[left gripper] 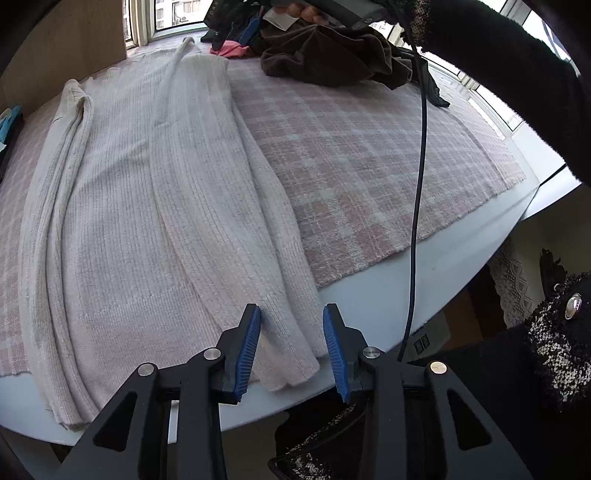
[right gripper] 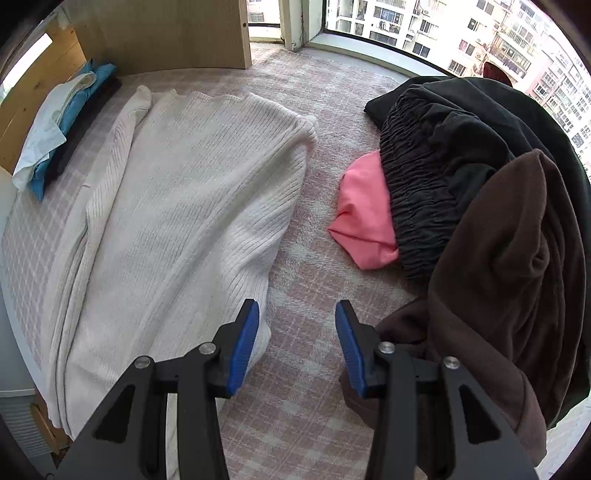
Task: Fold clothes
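Observation:
A cream ribbed sweater lies lengthwise on the pink plaid cloth, its sleeves folded in over the body. My left gripper stands open at the sweater's near hem by the table edge, with a strip of the hem between its blue pads, not pinched. In the right wrist view the same sweater lies to the left. My right gripper is open just right of the sweater's edge, over bare plaid cloth, holding nothing.
A heap of dark clothes with a pink garment sits to the right. Folded blue and white clothes lie far left by a wooden panel. A black cable hangs across the left wrist view; a dark sleeve reaches overhead.

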The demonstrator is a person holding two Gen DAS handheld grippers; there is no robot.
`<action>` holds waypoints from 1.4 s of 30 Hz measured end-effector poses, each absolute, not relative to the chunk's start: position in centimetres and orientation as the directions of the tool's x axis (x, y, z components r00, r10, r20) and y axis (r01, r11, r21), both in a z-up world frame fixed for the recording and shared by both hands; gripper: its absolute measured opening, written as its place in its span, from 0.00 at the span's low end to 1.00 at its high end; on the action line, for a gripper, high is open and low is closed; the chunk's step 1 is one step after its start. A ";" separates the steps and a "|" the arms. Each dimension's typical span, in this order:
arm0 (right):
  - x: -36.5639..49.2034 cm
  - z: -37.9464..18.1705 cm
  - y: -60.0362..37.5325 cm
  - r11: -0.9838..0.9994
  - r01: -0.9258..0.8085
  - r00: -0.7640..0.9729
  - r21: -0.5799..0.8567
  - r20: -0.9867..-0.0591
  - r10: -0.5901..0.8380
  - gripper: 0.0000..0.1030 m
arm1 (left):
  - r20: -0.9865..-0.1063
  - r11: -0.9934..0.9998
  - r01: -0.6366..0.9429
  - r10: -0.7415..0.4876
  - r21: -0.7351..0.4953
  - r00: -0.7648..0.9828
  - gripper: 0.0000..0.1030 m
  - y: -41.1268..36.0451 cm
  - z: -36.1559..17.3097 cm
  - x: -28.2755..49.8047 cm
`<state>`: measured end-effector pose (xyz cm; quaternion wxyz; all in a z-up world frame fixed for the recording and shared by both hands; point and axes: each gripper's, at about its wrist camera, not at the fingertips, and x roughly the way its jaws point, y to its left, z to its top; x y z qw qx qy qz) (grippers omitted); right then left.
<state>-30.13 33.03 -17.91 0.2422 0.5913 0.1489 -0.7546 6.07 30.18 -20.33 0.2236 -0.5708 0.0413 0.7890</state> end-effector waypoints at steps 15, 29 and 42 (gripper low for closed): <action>-31.3 -18.6 34.0 -0.860 0.484 -0.138 0.158 -0.957 -0.254 0.42 | -0.927 -0.910 -0.398 0.244 -0.118 -0.283 0.11 30.7 -21.4 5.7; -32.4 -17.7 35.2 -0.833 0.411 -0.084 0.370 -0.895 -0.439 0.42 | -0.896 -0.915 -0.353 0.312 -0.194 -0.317 0.11 27.8 -18.8 6.0; -31.0 -19.5 29.3 -0.811 0.517 0.046 0.275 -0.955 -0.294 0.15 | -0.812 -0.878 -0.279 0.469 -0.388 -0.347 0.11 24.8 -19.4 5.7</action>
